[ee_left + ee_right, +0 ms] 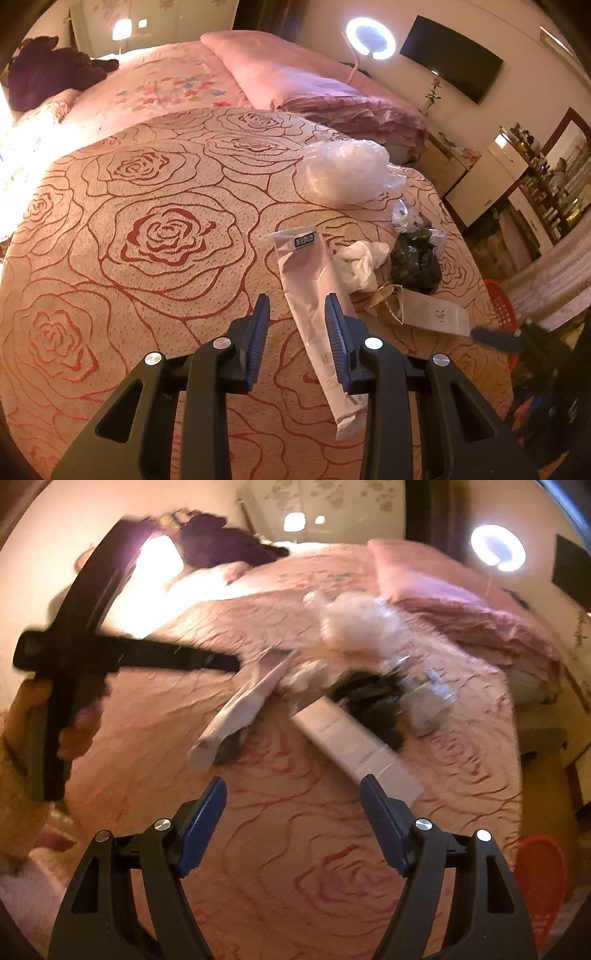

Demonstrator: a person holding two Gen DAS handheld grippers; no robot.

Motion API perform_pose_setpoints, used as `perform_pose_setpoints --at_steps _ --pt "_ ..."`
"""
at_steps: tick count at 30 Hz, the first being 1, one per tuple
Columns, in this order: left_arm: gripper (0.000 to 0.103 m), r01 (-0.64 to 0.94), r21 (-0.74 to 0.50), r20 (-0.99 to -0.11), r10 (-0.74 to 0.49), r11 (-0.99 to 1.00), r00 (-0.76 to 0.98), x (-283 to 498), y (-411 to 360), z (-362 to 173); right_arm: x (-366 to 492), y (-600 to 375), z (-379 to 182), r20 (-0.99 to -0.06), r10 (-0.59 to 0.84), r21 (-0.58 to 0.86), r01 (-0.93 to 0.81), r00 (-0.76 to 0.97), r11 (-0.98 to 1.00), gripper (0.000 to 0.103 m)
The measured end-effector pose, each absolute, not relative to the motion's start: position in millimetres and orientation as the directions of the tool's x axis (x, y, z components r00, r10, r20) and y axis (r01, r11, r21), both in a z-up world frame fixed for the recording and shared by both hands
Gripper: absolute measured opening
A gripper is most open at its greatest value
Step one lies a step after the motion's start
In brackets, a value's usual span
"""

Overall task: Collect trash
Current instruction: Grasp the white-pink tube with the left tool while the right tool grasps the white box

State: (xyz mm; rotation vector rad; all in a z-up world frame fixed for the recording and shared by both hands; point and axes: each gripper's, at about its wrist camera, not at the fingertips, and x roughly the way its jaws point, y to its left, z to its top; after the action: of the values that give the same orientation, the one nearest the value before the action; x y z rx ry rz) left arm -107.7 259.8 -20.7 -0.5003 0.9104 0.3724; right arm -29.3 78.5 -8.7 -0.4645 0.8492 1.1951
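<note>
Trash (369,258) on bed (147,206) (tube (314,295) btwn L gripper (297,306) pads).

The bed cover (147,229) is a rough woven cloth with rose lines, the white tube (314,310) is smooth glossy plastic, the clear bag (343,173) is thin crinkled film, and the fingers (258,332) carry ribbed blue pads.

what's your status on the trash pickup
Left gripper shut on white tube, lifted off bedspread. Right gripper open, empty, beside white box. Clear bag and black bag crowd behind the box.
</note>
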Motion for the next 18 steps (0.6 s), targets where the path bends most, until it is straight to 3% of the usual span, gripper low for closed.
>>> perform_pose_setpoints --at_steps 4,7,12,18 --pt "0.030 -0.496 -0.267 -0.826 0.069 0.826 0.559 -105 256 -25 -7 85 -12 -0.779 0.600 0.078 -0.923 0.180 0.378 0.072" --pt "0.030 -0.479 -0.285 -0.827 0.040 0.830 0.561 -100 252 -28 6 93 -24 -0.801 0.572 0.067 -0.922 0.177 0.380 0.064" --pt "0.054 -0.454 -0.272 -0.836 0.024 0.849 0.548 -89 242 -33 9 101 -36 -0.821 0.548 0.060 -0.929 0.162 0.365 0.054" --pt "0.054 -0.443 -0.239 -0.855 0.028 0.864 0.518 -82 236 -44 7 103 -39 -0.831 0.530 0.041 -0.930 0.172 0.366 0.046"
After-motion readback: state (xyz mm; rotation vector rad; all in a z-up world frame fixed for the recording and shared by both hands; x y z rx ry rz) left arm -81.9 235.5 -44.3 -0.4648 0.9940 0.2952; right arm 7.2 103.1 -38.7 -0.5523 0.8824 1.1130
